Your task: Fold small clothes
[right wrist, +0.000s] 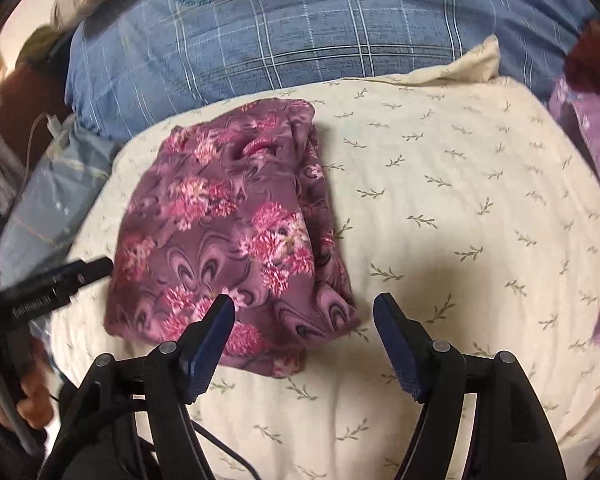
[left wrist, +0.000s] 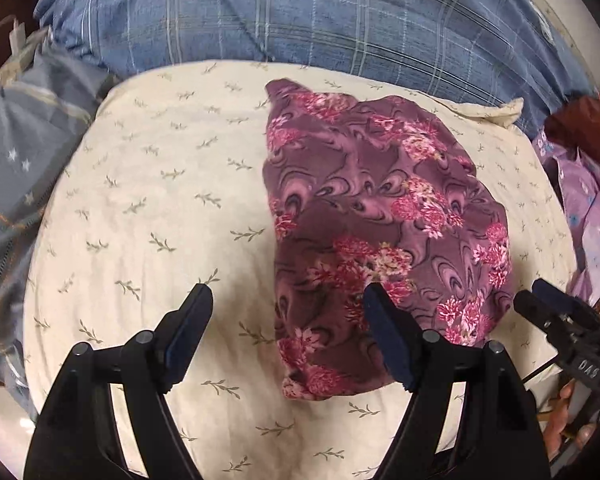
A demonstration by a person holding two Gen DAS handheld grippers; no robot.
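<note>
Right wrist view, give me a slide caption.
Open right gripper hovers over folded purple floral garment on cream pillow.

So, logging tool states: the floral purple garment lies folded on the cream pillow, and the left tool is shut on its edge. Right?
Not quite. The left tool is open and holds nothing, as the left wrist view shows. The floral purple garment does lie folded on the cream pillow.

A cream sprig-printed cushion (left wrist: 148, 208) is carrying a folded purple floral garment (left wrist: 380, 232), which is lying directly on it, ahead of the left gripper's right finger and ahead-left of the right gripper (right wrist: 304, 312).
</note>
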